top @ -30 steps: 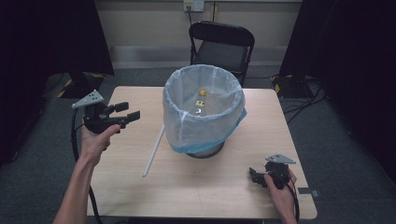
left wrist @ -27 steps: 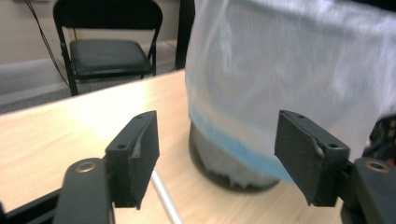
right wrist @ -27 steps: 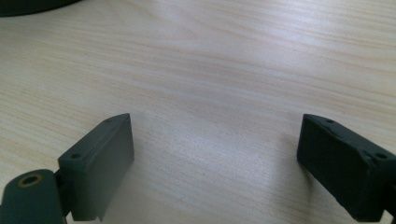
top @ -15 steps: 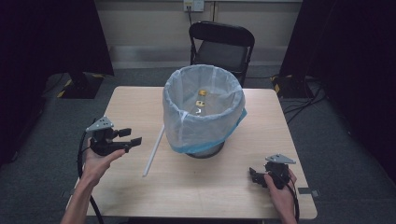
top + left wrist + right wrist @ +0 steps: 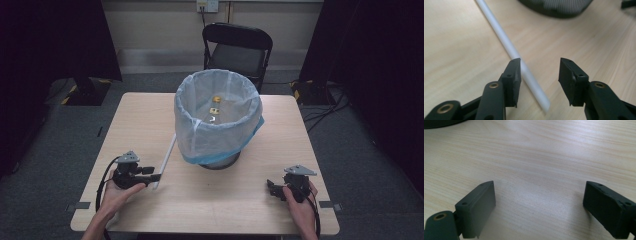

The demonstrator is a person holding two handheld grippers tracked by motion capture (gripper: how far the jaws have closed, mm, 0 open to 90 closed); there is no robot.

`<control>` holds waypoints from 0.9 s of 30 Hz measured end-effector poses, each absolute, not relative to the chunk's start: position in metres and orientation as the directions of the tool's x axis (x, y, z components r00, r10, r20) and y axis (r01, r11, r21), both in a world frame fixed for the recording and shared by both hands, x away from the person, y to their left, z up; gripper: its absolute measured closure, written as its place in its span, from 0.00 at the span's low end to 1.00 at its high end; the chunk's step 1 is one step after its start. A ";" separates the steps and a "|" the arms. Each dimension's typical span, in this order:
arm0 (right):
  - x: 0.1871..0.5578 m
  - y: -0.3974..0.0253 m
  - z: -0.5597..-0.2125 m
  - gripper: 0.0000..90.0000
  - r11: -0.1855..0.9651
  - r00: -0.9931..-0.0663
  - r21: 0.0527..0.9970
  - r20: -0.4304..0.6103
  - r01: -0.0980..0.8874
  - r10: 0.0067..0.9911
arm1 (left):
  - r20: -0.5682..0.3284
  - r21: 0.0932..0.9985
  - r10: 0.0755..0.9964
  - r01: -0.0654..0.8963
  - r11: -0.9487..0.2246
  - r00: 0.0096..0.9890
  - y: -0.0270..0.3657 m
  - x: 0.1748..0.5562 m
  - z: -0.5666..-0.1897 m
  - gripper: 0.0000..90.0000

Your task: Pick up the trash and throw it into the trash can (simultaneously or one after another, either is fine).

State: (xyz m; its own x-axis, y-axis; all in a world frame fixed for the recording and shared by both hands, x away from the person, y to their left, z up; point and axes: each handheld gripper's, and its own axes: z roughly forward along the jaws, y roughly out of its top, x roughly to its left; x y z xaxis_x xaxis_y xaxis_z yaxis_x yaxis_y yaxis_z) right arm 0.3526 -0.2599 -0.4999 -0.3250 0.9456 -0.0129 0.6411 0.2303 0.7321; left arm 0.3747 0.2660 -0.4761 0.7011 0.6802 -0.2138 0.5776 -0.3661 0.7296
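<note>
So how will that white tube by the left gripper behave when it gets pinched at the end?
The white tube looks round and smooth, so it may roll or slip. Long and thin, it will probably droop or swing if the left gripper lifts one end.

- In the left gripper view, the upper edge cuts off the dark bin (image 5: 554, 7); only its base is seen.
- The white tube (image 5: 509, 47) beside the bin is partly hidden behind one of the jaws.
- The small yellowish pieces (image 5: 215, 110) inside the bin are too small to identify.

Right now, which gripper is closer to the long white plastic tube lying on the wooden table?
Left. The left gripper straddles the long white plastic tube near its end, jaws open; the right gripper rests far across the wooden table.
</note>
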 end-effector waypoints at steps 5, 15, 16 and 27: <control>0.353 -0.260 -0.500 0.11 0.231 -0.325 0.732 -0.013 0.641 0.946 | -0.208 0.718 0.683 0.584 -0.380 0.700 0.264 0.374 -0.481 0.60; 0.353 -0.260 -0.500 0.11 0.231 -0.325 0.732 -0.013 0.641 0.946 | -0.139 0.694 0.700 0.573 -0.436 0.701 0.251 0.377 -0.488 0.68; 0.353 -0.260 -0.500 0.11 0.230 -0.325 0.732 -0.013 0.641 0.946 | -0.107 0.693 0.707 0.562 -0.452 0.699 0.251 0.376 -0.488 0.72; 0.353 -0.260 -0.500 0.11 0.230 -0.325 0.732 -0.013 0.641 0.946 | -0.072 0.685 0.737 0.570 -0.454 0.672 0.252 0.377 -0.487 0.86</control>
